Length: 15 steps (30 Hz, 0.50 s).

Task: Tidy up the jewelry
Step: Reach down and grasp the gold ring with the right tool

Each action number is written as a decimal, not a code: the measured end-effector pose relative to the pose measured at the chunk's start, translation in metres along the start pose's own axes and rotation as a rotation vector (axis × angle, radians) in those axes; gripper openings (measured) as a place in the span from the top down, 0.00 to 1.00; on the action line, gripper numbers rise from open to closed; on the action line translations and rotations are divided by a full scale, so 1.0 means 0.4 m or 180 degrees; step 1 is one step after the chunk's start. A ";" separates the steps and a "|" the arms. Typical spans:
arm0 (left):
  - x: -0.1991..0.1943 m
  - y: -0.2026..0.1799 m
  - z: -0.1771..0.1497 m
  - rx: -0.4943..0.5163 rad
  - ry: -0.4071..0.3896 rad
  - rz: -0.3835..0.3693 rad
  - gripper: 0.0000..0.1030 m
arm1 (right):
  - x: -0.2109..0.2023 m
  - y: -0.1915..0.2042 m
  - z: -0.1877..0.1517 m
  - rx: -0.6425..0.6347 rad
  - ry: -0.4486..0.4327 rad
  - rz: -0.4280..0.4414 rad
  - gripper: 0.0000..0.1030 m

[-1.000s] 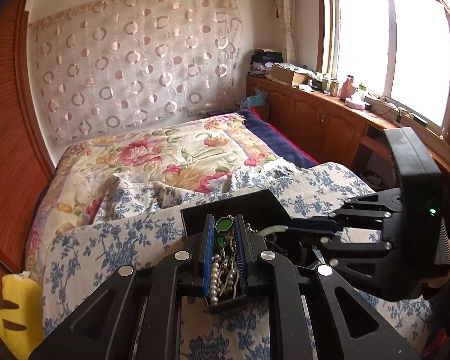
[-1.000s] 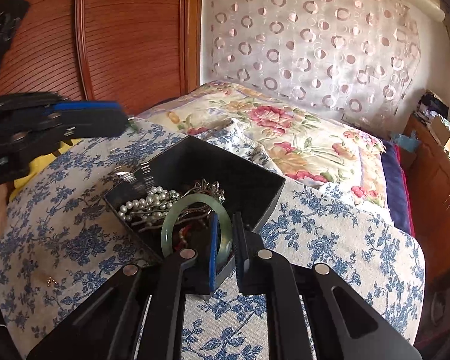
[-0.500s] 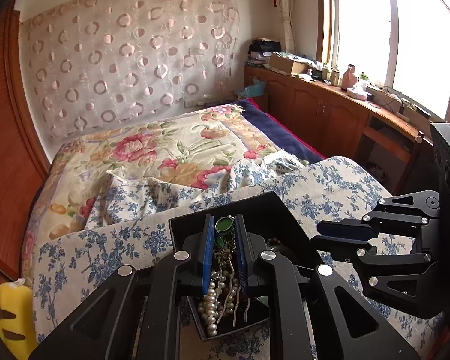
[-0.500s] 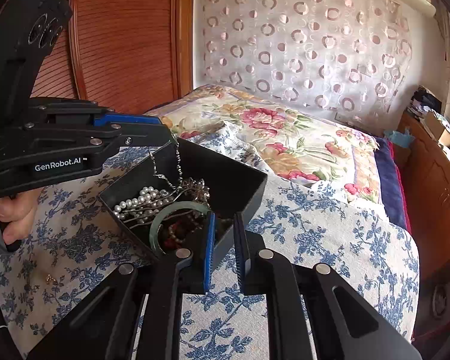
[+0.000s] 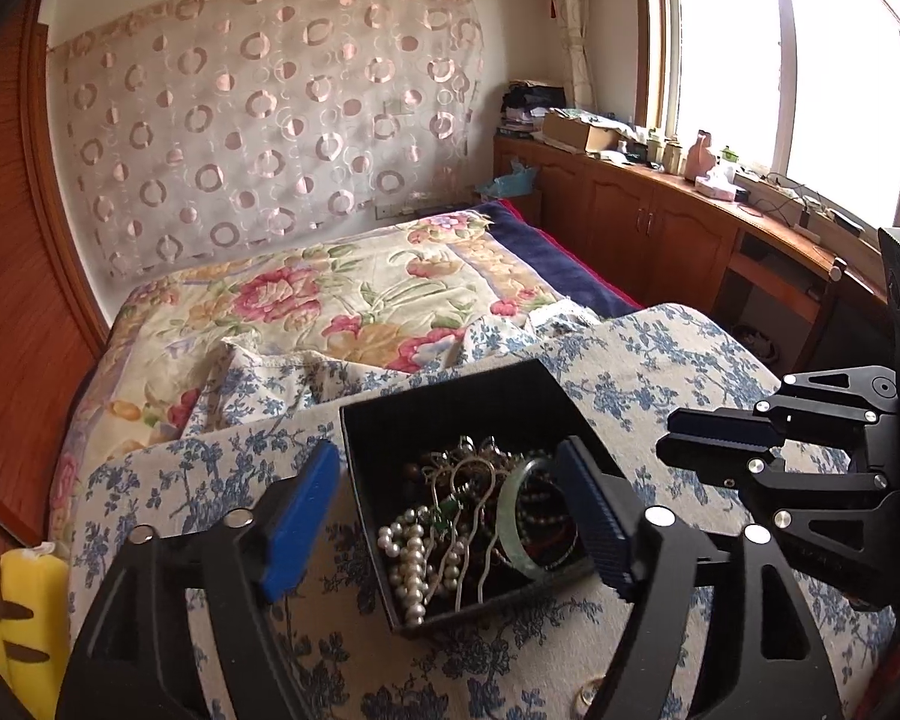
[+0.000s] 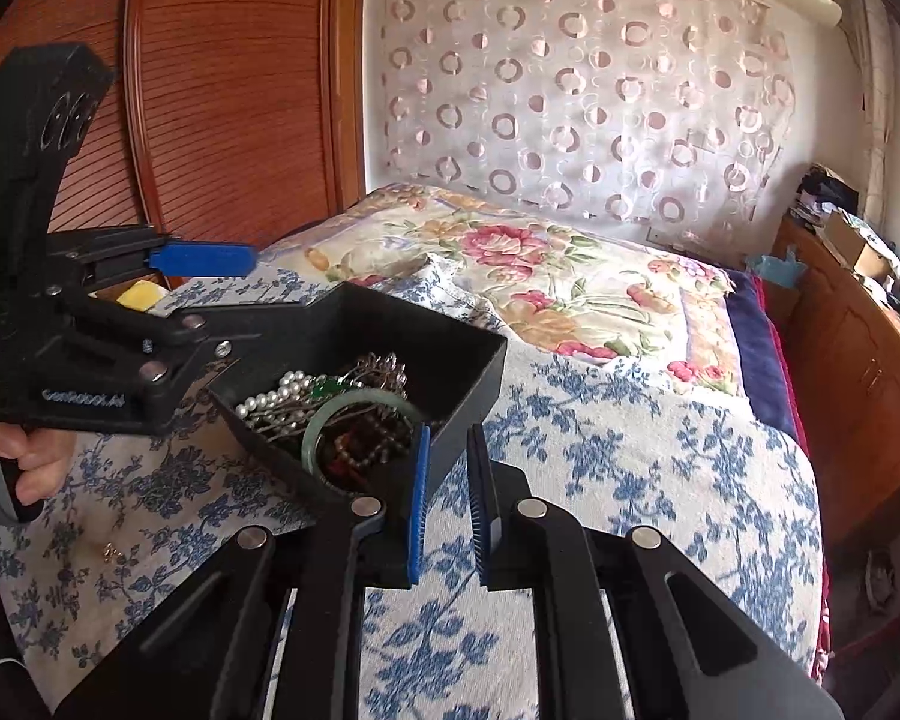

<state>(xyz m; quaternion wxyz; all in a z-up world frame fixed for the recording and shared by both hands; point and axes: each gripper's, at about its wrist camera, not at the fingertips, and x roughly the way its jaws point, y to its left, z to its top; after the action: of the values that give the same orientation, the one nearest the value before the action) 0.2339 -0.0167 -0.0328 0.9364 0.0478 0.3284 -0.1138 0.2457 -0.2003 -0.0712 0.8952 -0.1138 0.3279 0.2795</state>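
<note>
Jewelry (image 5: 468, 516) has just dropped into the black box (image 5: 450, 402) as the left gripper (image 5: 450, 516) opens, empty; the right gripper (image 6: 447, 498) is clenched on nothing. Next, I judge, comes the gold trinket (image 6: 111, 552) on the bedspread (image 6: 630, 450).

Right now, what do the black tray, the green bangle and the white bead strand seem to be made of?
Black tray: matte, likely moulded plastic; thin, rigid, dull walls. Green bangle: pale, translucent and glossy, jade-like stone or glass. White bead strand: round beads with a soft sheen, pearls or imitation; which cannot be told.
</note>
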 end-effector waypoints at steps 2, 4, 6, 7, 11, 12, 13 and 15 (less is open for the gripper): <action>-0.013 -0.004 -0.019 -0.0017 0.0015 0.0000 0.21 | -0.014 0.009 -0.011 0.0004 -0.0021 -0.0005 0.86; -0.022 -0.004 -0.040 -0.0027 0.0038 0.0037 0.17 | -0.027 0.017 -0.024 0.0017 -0.0036 -0.0003 0.85; -0.034 0.000 -0.063 -0.0042 0.0071 0.0043 0.16 | -0.037 0.027 -0.040 0.0035 -0.0025 0.0004 0.75; -0.041 0.002 -0.074 -0.0054 0.0080 0.0051 0.16 | -0.042 0.035 -0.050 0.0039 -0.0020 0.0017 0.68; -0.079 0.012 -0.129 -0.0124 0.0115 0.0078 0.15 | -0.048 0.069 -0.079 -0.0001 0.0045 0.0053 0.66; -0.088 0.017 -0.149 -0.0159 0.0135 0.0072 0.14 | -0.048 0.077 -0.084 -0.0016 0.0067 0.0079 0.66; -0.096 0.023 -0.167 -0.0192 0.0158 0.0069 0.14 | -0.046 0.088 -0.092 -0.0027 0.0094 0.0114 0.66; -0.108 0.032 -0.197 -0.0248 0.0199 0.0077 0.14 | -0.038 0.111 -0.107 -0.0054 0.0162 0.0203 0.66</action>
<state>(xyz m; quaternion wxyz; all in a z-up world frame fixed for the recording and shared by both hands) 0.1565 0.0164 -0.0672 0.9282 0.0187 0.3611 -0.0881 0.1881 -0.1871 -0.0949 0.8762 -0.1180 0.3516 0.3077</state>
